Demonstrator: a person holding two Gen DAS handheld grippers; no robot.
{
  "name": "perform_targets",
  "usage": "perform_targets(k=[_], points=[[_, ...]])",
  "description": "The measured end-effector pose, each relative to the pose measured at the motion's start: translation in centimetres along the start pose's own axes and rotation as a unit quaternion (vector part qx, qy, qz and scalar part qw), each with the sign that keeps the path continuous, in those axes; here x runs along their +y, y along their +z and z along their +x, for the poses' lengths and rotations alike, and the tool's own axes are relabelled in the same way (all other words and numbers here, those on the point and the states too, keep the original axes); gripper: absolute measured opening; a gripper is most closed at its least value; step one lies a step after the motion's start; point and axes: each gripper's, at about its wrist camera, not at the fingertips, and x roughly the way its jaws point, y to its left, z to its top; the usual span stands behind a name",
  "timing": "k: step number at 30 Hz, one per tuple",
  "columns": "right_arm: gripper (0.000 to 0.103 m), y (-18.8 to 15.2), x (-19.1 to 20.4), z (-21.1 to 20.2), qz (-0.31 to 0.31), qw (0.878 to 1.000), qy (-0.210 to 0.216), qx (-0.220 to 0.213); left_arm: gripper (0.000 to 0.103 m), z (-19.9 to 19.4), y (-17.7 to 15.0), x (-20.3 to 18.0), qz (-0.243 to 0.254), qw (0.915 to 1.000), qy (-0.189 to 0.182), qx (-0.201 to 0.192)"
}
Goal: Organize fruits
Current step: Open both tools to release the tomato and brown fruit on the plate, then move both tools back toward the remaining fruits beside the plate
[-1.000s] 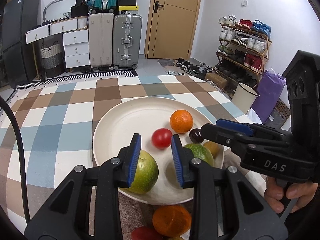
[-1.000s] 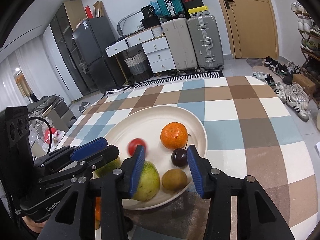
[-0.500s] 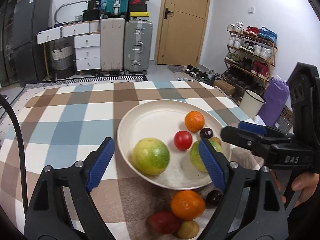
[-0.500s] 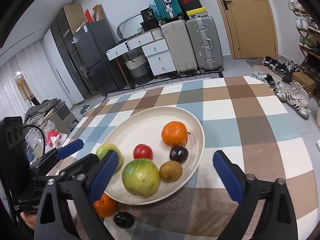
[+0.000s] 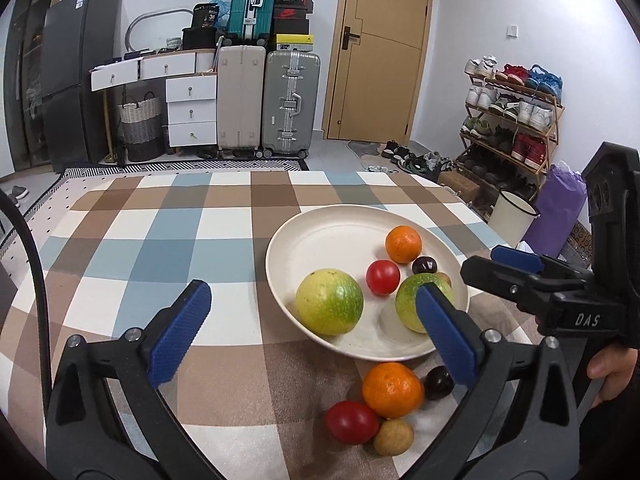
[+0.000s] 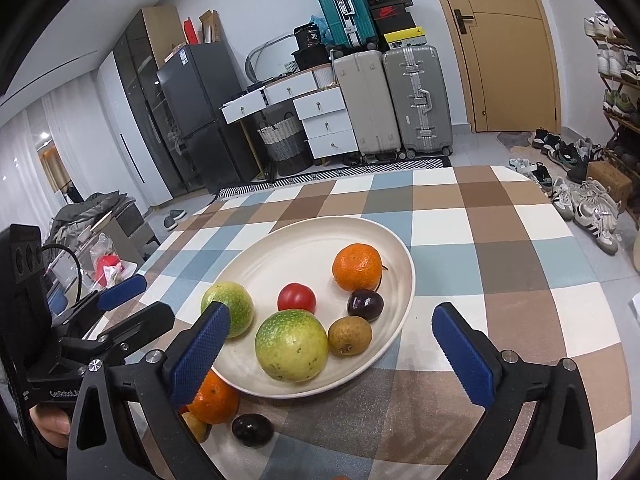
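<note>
A cream plate (image 5: 316,232) (image 6: 304,248) on the checked tablecloth holds two green-yellow fruits (image 5: 329,301) (image 6: 291,345), an orange (image 5: 403,243) (image 6: 357,266), a red tomato (image 5: 382,277) (image 6: 296,297), a dark plum (image 6: 365,305) and a brown kiwi-like fruit (image 6: 349,335). On the cloth in front of the plate lie another orange (image 5: 392,389), a tomato (image 5: 351,422), a small brown fruit (image 5: 393,437) and a dark plum (image 5: 438,382) (image 6: 252,429). My left gripper (image 5: 312,332) and right gripper (image 6: 340,356) are open and empty, near the plate's front edge.
Suitcases (image 5: 266,96) and white drawers (image 5: 188,104) stand against the far wall by a door (image 5: 384,48). A shoe rack (image 5: 512,120), a white bin (image 5: 512,220) and a purple bag (image 5: 556,208) stand right of the table.
Both grippers opened wide and drew back from the plate. The two green-yellow fruits they were closed around now rest on the plate.
</note>
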Motion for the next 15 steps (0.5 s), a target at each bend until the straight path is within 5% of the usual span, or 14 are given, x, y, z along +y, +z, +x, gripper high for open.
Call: perform_targets(k=[15], points=[[0.102, -0.5, 1.5, -0.6, -0.022, 1.0, 0.012, 0.004, 0.102, -3.1, -2.3, 2.0, -0.009, 0.9998, 0.017, 0.001]])
